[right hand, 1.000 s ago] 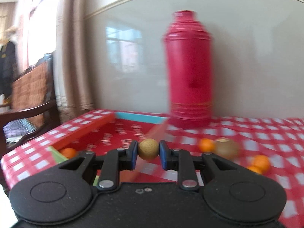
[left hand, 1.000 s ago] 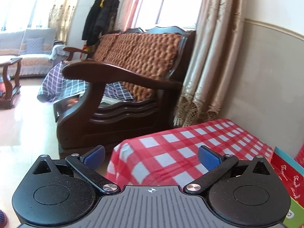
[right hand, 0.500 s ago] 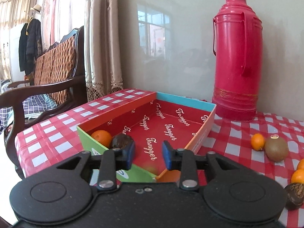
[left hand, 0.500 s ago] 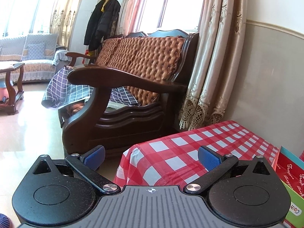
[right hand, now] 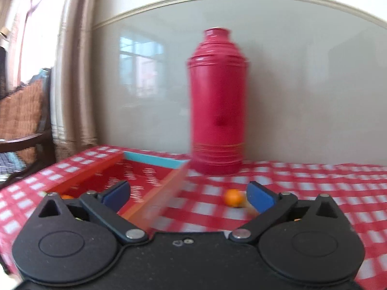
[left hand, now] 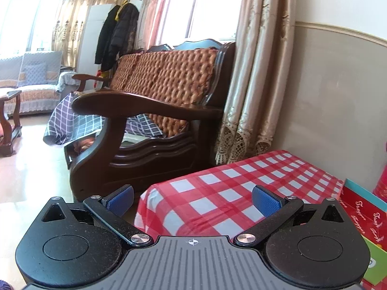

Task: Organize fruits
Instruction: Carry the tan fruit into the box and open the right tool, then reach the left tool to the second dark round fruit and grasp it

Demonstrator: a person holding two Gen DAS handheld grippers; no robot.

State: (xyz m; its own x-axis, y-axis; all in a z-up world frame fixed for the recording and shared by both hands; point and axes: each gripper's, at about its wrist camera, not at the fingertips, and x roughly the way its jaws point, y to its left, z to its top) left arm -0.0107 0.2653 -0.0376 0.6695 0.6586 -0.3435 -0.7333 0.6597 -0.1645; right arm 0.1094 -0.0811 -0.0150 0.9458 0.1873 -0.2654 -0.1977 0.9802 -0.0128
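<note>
Since half a second ago my right gripper (right hand: pixel 188 194) has swung right off the box (right hand: pixel 154 169) and its jaws have spread wide, holding nothing; the left view has barely shifted.

Right view is motion-blurred: the box lies left of centre on the checked tablecloth (right hand: pixel 314 193), long axis running away from me toward the wall, blue far wall at the back, orange near edge crossing between my jaws. One orange (right hand: pixel 232 197) sits on the cloth just inside my right finger, another orange fruit (right hand: pixel 66 196) peeks out by my left finger, inside the box as far as I can tell. Red flask (right hand: pixel 217 101) stands upright behind the box corner. My left gripper (left hand: pixel 192 199) is also wide open and empty, over the cloth's corner, facing the wooden sofa (left hand: pixel 154 111); box edge at far right.
</note>
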